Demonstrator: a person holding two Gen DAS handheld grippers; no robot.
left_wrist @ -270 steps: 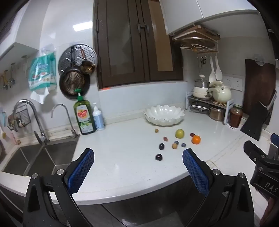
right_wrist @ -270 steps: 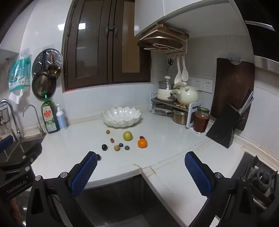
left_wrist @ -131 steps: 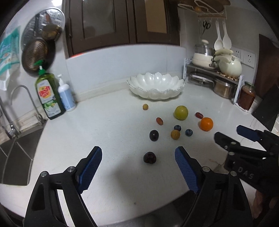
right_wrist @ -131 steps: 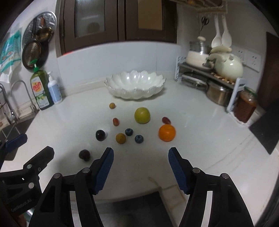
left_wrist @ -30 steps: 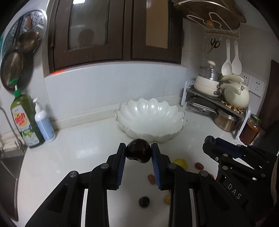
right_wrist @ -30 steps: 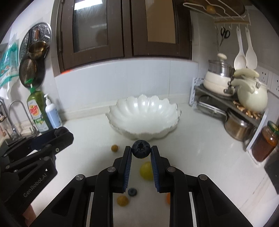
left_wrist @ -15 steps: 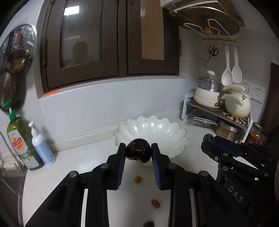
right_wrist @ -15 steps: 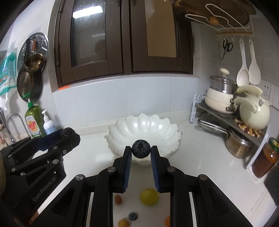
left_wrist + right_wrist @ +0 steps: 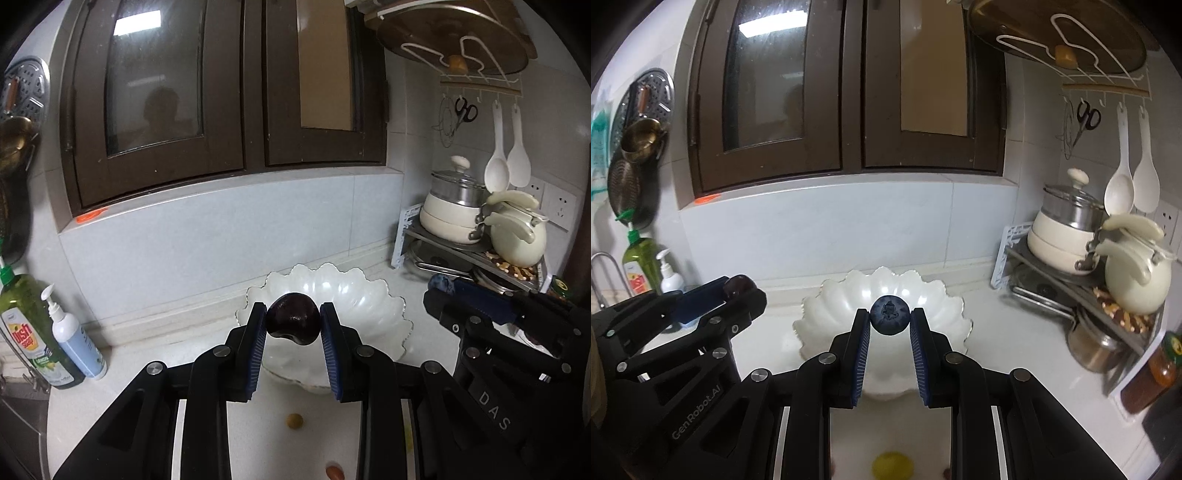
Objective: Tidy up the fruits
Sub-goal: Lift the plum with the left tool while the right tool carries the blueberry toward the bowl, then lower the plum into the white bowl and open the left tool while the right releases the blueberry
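My left gripper (image 9: 293,323) is shut on a dark plum (image 9: 293,324) and holds it in the air just in front of the white scalloped bowl (image 9: 373,306). My right gripper (image 9: 889,320) is shut on a blueberry (image 9: 889,319) and holds it above the near rim of the same bowl (image 9: 834,306). The bowl looks empty. Each gripper shows in the other's view: the right one (image 9: 443,286) at the right, the left one (image 9: 738,286) at the left. On the counter below lie a small yellow fruit (image 9: 294,421), a reddish fruit (image 9: 334,471) and a green-yellow fruit (image 9: 891,465).
Dish soap (image 9: 26,332) and a pump bottle (image 9: 74,343) stand at the left by the wall. A rack with pots (image 9: 454,218) and a cream kettle (image 9: 517,236) stands at the right, with a jar (image 9: 1156,373) beside it. Dark cabinet doors hang above.
Both grippers have moved forward toward the bowl with their fruits held; the bowl looks larger and nearer, and the loose fruits have slid down to the bottom edge of the views.
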